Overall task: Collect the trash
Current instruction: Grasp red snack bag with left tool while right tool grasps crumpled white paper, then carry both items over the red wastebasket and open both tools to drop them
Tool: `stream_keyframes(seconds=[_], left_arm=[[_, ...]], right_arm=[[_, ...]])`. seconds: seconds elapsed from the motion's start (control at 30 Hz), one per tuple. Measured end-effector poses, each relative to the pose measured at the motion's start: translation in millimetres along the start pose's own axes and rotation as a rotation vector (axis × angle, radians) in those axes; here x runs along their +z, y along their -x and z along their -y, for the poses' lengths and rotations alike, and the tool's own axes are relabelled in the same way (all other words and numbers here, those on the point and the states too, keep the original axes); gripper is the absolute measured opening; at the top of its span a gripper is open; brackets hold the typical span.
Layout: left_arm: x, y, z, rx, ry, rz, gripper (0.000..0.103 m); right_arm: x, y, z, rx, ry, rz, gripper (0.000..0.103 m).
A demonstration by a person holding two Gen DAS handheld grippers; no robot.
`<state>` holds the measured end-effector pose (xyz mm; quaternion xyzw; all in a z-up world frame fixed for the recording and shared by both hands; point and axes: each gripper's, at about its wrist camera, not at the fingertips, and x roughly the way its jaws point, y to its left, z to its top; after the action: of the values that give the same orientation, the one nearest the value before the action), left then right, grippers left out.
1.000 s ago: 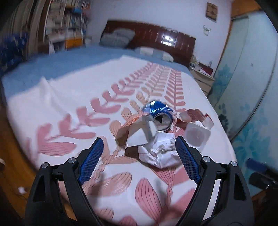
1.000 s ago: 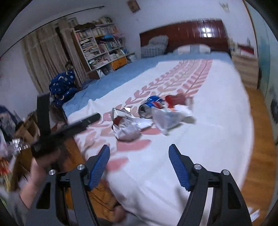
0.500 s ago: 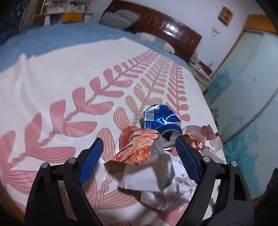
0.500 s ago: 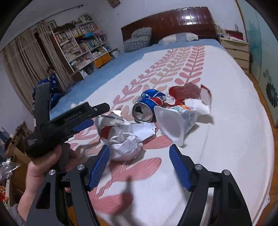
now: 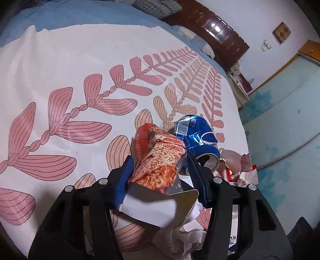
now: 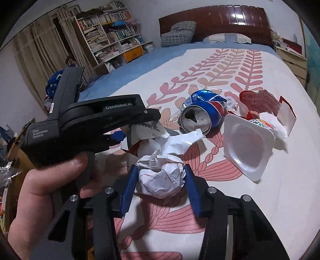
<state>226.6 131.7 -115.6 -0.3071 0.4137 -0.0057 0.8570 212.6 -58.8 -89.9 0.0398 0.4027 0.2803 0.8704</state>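
Note:
A pile of trash lies on the bed's white sheet with pink leaves (image 6: pixel 280 200). My left gripper (image 5: pixel 160 160) is closing, and its blue pads press both sides of a red snack wrapper (image 5: pixel 158 170) with a silver and white inside. Behind it lies a crushed blue can (image 5: pixel 198 138). My right gripper (image 6: pixel 160 168) is closing as well, pads against a crumpled white paper ball (image 6: pixel 162 180). In the right wrist view a hand (image 6: pixel 46 184) holds the left gripper's black body (image 6: pixel 96 116) just left of the pile, with the can (image 6: pixel 202 112) beyond.
A white plastic tub (image 6: pixel 246 148) lies on its side right of the paper ball, with a torn red and white carton (image 6: pixel 262 100) behind it. A bookshelf (image 6: pixel 112 34) stands at the back left. The headboard (image 6: pixel 216 18) and a nightstand (image 6: pixel 294 58) are behind.
Both grippers have come forward and down onto the trash pile. Their jaws have narrowed, the left around the red wrapper, the right around the paper ball.

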Motion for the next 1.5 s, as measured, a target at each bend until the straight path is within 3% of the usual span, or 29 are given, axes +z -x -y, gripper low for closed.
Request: stream_keyframes(seconds=[0.3, 0.5, 0.67, 0.83, 0.93, 1.0, 1.17, 1.2, 1.3, 1.37, 1.43, 1.5], left_arm=[[3.6, 39.5, 3.8, 0.039, -0.055, 0.123, 0.056], [-14.2, 97.8, 21.9, 0.033, -0.085, 0.238, 0.055], [-55.9, 138.2, 72.5, -0.020, -0.154, 0.269, 0.055], [-111.6, 152.1, 180.6, -0.126, -0.324, 0.223, 0.055], [-174.0, 134.5, 253.8, -0.230, -0.445, 0.111, 0.055], [-225.3, 113.0, 299.7, -0.293, -0.541, 0.013, 0.055], [-370.3, 39.8, 389.6, -0.412, -0.802, -0.295, 0.055], [-405.3, 19.1, 404.0, -0.417, -0.884, -0.378, 0.055], [-467.5, -20.8, 422.3, -0.374, -1.068, -0.583, 0.055], [-490.3, -37.8, 421.6, -0.364, -1.124, -0.684, 0.055], [-518.0, -60.5, 416.9, -0.307, -1.166, -0.809, 0.055], [-537.7, -78.5, 412.6, -0.256, -1.214, -0.880, 0.055]], right_arm=[[-2.0, 38.7, 27.3, 0.009, -0.082, 0.089, 0.047], [-10.3, 100.3, 41.3, 0.001, -0.092, 0.185, 0.047], [-35.2, 189.8, 91.4, -0.075, -0.015, 0.205, 0.047], [-78.6, 297.6, 189.4, -0.227, -0.054, 0.180, 0.047], [-124.3, 354.7, 258.2, -0.349, -0.109, 0.149, 0.047], [-168.0, 389.3, 317.2, -0.409, -0.217, 0.110, 0.047], [-287.1, 434.8, 425.5, -0.440, -0.506, 0.005, 0.047], [-311.7, 432.5, 441.8, -0.410, -0.547, -0.048, 0.047], [-377.7, 419.5, 473.2, -0.307, -0.688, -0.130, 0.047], [-409.3, 411.2, 485.5, -0.309, -0.746, -0.179, 0.047], [-433.2, 404.7, 494.3, -0.294, -0.811, -0.195, 0.047], [-450.0, 398.4, 501.1, -0.283, -0.861, -0.202, 0.047]])
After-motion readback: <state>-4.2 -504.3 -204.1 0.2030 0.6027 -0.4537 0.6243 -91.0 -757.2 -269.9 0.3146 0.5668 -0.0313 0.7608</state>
